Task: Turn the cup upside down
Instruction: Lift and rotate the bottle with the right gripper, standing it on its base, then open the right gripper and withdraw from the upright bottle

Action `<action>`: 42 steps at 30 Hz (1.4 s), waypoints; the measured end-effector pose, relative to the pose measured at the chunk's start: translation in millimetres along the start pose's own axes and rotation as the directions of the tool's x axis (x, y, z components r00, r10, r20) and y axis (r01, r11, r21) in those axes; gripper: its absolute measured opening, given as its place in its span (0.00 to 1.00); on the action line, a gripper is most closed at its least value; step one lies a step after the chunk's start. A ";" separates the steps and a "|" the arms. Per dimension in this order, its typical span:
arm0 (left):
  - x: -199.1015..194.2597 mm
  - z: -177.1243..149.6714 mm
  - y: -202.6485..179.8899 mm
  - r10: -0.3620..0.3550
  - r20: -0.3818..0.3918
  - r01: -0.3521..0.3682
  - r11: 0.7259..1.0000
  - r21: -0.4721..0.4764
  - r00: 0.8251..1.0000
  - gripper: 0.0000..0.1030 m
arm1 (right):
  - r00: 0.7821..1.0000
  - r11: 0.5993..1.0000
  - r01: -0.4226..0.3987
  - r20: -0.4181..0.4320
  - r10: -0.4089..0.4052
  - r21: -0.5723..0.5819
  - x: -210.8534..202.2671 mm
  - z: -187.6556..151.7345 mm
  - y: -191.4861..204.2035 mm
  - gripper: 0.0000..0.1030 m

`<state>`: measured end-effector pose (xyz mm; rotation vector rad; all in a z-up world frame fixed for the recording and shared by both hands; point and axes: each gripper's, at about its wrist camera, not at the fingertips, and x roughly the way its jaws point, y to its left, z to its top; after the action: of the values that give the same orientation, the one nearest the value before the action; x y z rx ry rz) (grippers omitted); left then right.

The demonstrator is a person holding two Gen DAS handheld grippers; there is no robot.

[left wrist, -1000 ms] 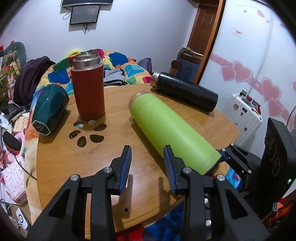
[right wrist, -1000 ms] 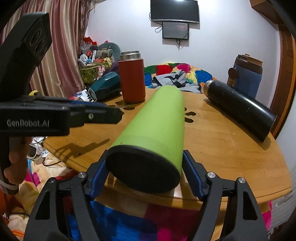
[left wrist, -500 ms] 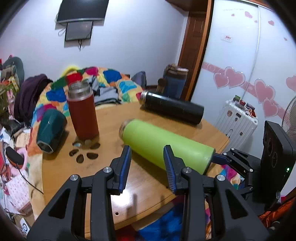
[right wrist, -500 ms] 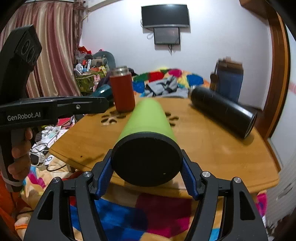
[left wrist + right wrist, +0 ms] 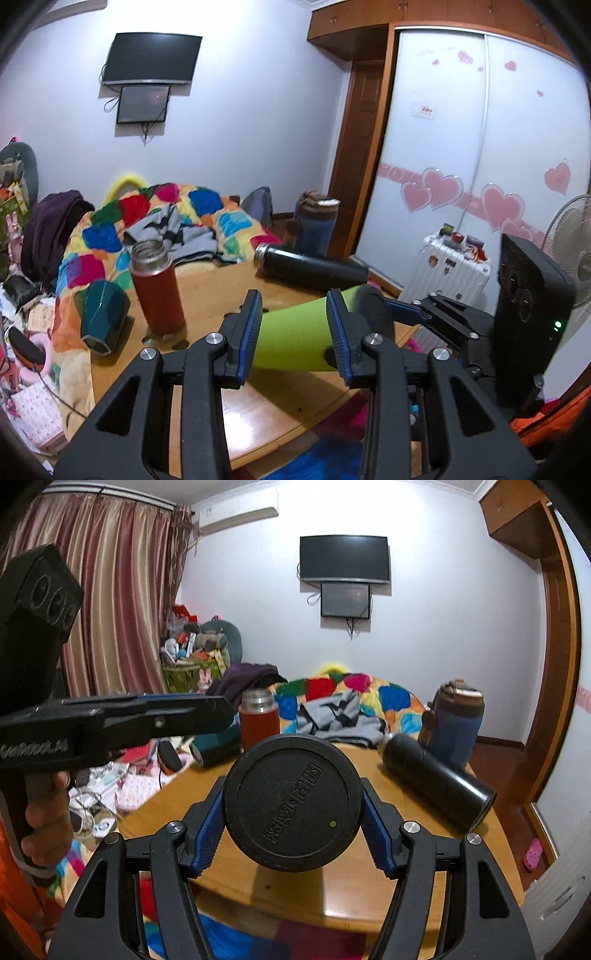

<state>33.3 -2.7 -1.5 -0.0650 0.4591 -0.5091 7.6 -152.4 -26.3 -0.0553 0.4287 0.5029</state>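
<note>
The green cup [image 5: 295, 338] is a long lime-green flask with a black base. My right gripper [image 5: 291, 823] is shut on its base end and holds it lifted off the wooden table [image 5: 424, 849]; only its round black bottom [image 5: 293, 806] faces the right wrist camera. In the left wrist view my right gripper [image 5: 410, 310] shows at the right, gripping the cup's base. My left gripper [image 5: 294, 328] is open, its jaws in front of the green body, not touching it. In the right wrist view it [image 5: 221, 710] shows side-on at the left.
A red flask [image 5: 157, 290] stands upright on the table. A black flask [image 5: 310, 267] lies on its side at the far right. A dark teal cup [image 5: 101, 315] lies at the left edge. A bed with a colourful quilt [image 5: 159, 214] is behind the table.
My right gripper has lifted the green cup off the table and raised its base end. Both cameras have risen and tilted up, so the table looks lower.
</note>
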 end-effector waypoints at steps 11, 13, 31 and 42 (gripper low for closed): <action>7.7 23.2 8.0 -0.003 0.011 0.003 1.000 0.009 1.000 0.35 | 0.998 0.999 -0.028 0.056 0.029 -0.015 7.4 30.2 3.8 0.61; 12.4 28.5 13.1 -0.002 -0.001 0.002 1.000 0.002 1.000 0.35 | 0.998 0.999 -0.037 0.053 0.038 -0.019 13.9 34.8 3.6 0.61; 37.9 36.1 38.4 0.054 -0.016 -0.054 0.998 -0.028 0.998 0.35 | 0.996 0.996 -0.092 0.000 0.092 0.005 53.0 34.6 -1.8 0.62; -2.2 34.8 25.9 0.143 0.081 -0.141 0.990 -0.030 0.986 0.35 | 0.995 0.998 -0.043 0.094 0.040 0.034 2.8 43.9 -18.1 0.78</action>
<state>58.8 19.2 26.1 -0.0760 0.3858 -0.3596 35.3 -160.2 11.5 0.0122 0.3479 0.5363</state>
